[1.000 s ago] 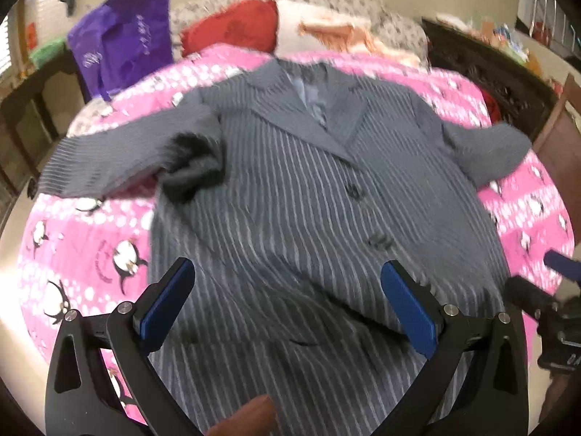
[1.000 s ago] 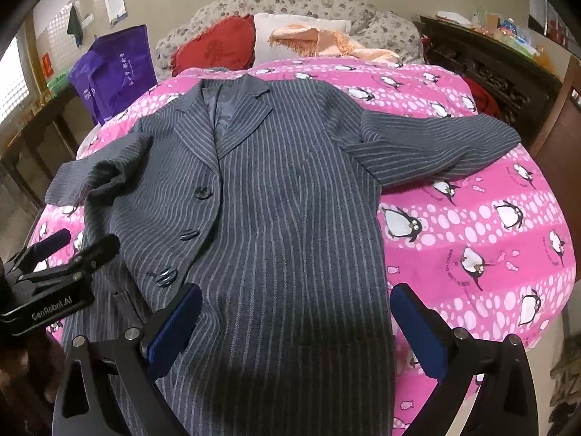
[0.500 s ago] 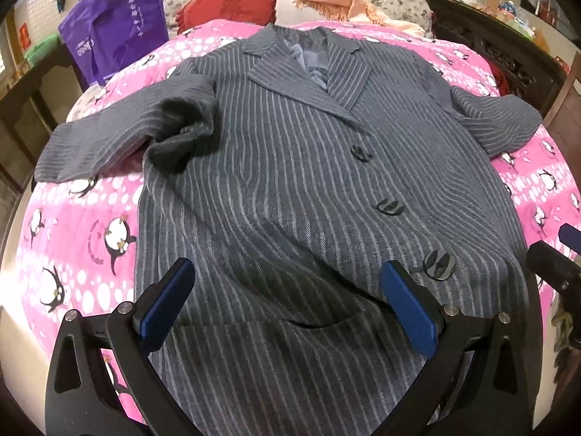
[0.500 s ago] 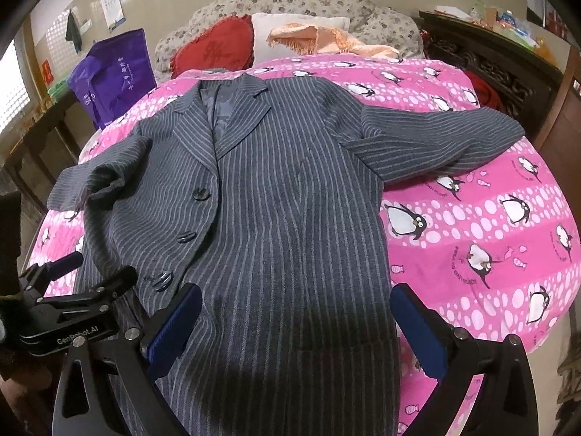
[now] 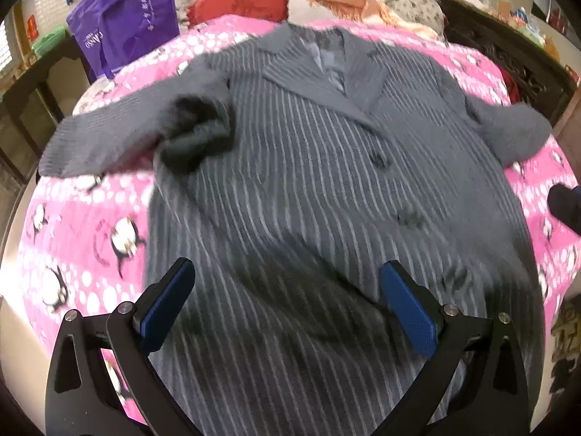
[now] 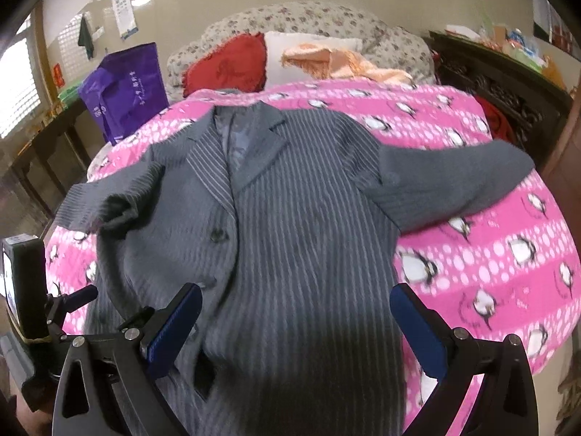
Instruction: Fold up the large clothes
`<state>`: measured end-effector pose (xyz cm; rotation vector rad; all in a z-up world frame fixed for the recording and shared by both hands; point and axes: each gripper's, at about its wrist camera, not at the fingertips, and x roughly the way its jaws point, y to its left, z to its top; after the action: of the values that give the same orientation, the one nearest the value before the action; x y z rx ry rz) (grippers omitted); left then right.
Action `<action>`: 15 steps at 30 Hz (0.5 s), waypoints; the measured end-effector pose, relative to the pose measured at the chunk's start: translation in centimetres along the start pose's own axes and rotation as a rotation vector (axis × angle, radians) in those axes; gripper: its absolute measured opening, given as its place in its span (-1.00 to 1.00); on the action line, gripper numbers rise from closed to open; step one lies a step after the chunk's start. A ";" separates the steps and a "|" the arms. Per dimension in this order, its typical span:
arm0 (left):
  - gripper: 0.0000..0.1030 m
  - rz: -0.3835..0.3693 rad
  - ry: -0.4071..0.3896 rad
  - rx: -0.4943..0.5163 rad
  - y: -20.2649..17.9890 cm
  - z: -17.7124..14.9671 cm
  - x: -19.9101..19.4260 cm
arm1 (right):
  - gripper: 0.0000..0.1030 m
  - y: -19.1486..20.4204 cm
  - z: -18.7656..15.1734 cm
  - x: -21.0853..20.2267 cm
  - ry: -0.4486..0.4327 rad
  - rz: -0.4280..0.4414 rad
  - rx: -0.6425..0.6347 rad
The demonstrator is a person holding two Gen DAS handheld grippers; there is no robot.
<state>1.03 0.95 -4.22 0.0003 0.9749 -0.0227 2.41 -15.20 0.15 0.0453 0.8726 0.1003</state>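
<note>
Now both tools (image 5: pixel 287 305) (image 6: pixel 296 323) wide over coat (image 6: pixel 297 254) hem.

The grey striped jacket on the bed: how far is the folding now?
Done: the grey pinstriped wool jacket lies spread face-up on the pink penguin blanket. In hand: nothing; the left claw and right claw are open above the hem. Left: every fold; both sleeves lie spread outward.

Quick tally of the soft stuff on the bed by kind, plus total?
Pinstriped grey jacket: 1
Pink penguin bedspread: 1
Cushions: 2 (red, white)
Peach fringed scarf: 1
Total: 5
</note>
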 end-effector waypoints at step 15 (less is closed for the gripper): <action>0.99 -0.023 -0.063 -0.046 1.2 0.6 7.2 | 0.99 -1.6 -1.5 11.8 0.062 -0.077 -0.079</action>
<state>5.57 1.99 -9.82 -0.0536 0.9122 -0.0219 8.90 -15.51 -9.90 -0.0654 0.9303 0.0639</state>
